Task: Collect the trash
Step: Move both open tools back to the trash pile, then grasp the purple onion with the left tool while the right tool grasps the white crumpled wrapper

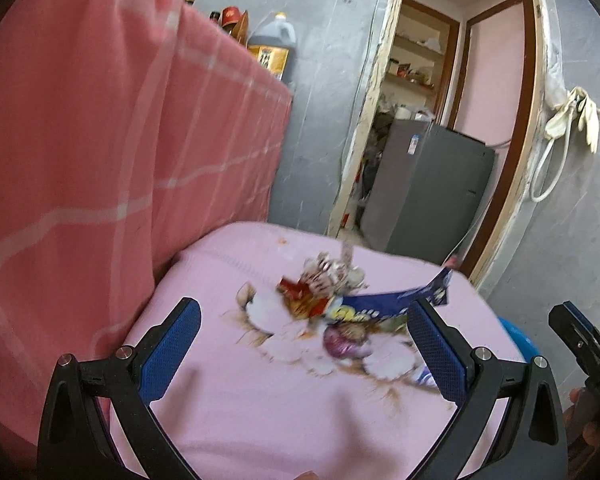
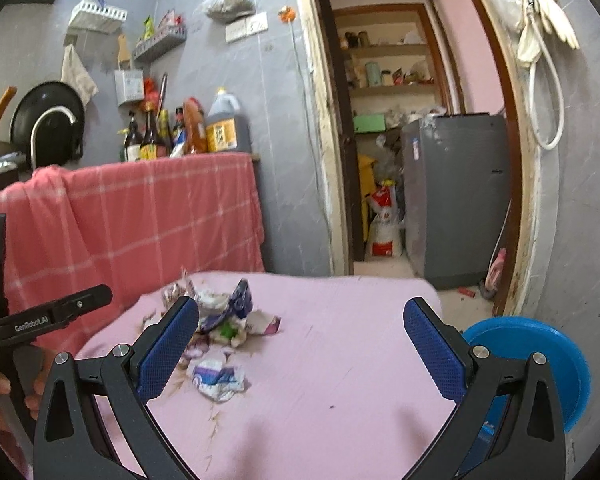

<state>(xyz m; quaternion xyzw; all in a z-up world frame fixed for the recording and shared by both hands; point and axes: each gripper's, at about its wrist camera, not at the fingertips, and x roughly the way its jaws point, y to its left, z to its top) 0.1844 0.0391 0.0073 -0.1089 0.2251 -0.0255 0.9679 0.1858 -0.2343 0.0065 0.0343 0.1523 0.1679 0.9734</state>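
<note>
pink tablecloth (image 2: 340,360), red checked cloth (image 2: 140,216), grey fridge (image 2: 456,192), blue stool (image 2: 540,356)

Worktop (image 2: 340,360) is draped in a pink cloth with a faint printed motif. On it, a loose heap of crumpled wrappers (image 2: 224,312) lies just ahead of the right gripper's left finger (image 2: 168,348), with one crumpled white-and-purple wrapper (image 2: 219,376) just inside that finger. In the left wrist view a blue wrapper (image 1: 384,304) touches the tip of the right-hand finger (image 1: 436,344).

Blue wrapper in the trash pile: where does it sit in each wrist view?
Left wrist: blue wrapper lies right of centre, on the pile's right side, above the right fingertip.
Right wrist: blue wrapper stands left of centre, atop the pile, beside the left fingertip.
Shared landmark: grey appliance in the doorway.
</note>
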